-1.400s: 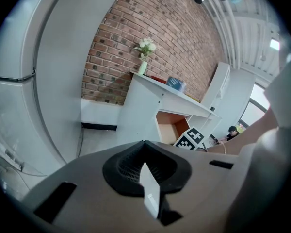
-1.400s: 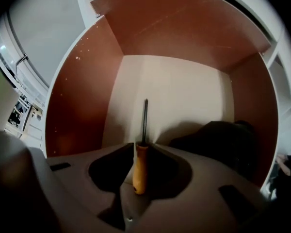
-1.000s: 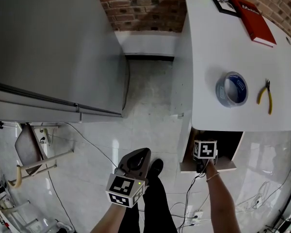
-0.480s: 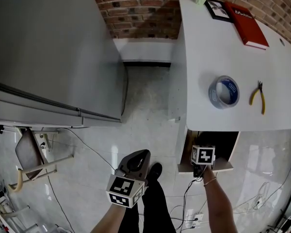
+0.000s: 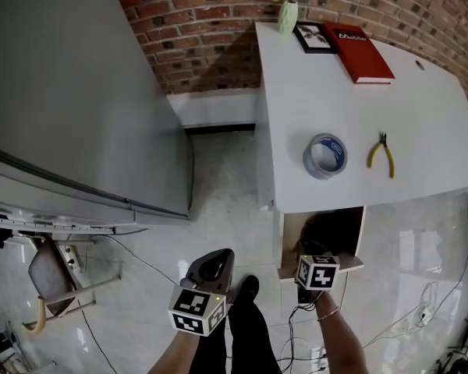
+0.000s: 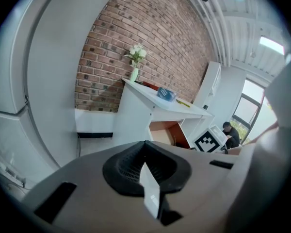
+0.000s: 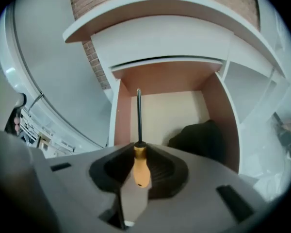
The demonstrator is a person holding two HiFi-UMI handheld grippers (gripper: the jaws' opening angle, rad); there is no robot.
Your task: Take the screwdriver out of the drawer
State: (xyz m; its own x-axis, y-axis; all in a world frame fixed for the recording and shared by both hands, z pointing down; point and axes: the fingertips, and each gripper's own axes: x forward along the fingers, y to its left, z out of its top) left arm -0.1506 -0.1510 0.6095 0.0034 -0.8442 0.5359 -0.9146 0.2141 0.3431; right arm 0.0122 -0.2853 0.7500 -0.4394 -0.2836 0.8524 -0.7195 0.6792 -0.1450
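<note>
a: the screwdriver (image 7: 141, 165)?
b: one, orange handle, thin dark shaft, pinched in the right gripper (image 7: 136, 186), pointing into the one open drawer (image 7: 120, 118).
a: left gripper (image 6: 148, 191)?
b: jaws pressed together, nothing between.

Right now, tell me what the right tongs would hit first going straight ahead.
Probably the drawer, at its back wall, touched first by the tip of the gripped screwdriver; depth is unclear.
</note>
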